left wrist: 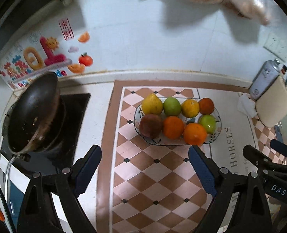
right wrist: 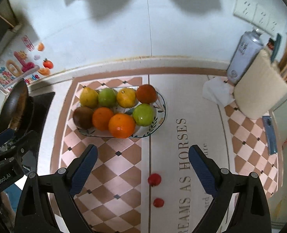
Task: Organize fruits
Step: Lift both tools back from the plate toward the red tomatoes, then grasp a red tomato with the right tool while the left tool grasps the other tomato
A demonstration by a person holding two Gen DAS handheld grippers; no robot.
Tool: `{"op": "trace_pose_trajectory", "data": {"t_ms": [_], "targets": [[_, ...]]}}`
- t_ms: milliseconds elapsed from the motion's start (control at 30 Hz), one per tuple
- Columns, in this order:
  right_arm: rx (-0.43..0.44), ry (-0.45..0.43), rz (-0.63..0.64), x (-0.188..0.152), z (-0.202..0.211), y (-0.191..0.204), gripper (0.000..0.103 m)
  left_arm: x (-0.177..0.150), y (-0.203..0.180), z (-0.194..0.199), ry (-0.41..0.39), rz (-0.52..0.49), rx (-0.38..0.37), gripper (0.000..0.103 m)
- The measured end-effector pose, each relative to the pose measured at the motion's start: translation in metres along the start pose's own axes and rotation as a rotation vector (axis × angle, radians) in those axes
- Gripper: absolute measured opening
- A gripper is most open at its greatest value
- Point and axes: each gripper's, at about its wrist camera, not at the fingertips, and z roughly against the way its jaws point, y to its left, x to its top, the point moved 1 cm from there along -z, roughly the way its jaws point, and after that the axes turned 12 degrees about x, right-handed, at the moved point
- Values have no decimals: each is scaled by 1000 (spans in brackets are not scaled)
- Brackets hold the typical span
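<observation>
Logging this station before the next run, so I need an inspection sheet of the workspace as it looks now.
Surface: checkered mat on a white counter.
Job's things: eight fruits in two rows on the oval plate; two small red fruits loose on the mat.
Clutter: dark wok on the stove, spray can, white cloth.
Tongs: left tongs and right tongs both open, empty.
Cables: nothing seen.
Surroundings: tiled wall, fruit stickers, sockets.
</observation>
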Motion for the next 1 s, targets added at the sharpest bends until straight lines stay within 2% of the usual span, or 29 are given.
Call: {"op": "trace_pose_trajectory", "data": {"t_ms": [200,500,733,1000], "targets": [[-15,-83,14,-22,53,23,97,-13,18,44,-76,-7,-19,92],[-16,-162,24,-49,109,47,97,-33,32,91,-150,-17,-56,92],[-27,-187,25,-62,125,51,97,-47,35,103,-161,-7,-69,92],[24,-176,30,-60,125,46,97,-53,32,99,-143,23,-50,92]]}}
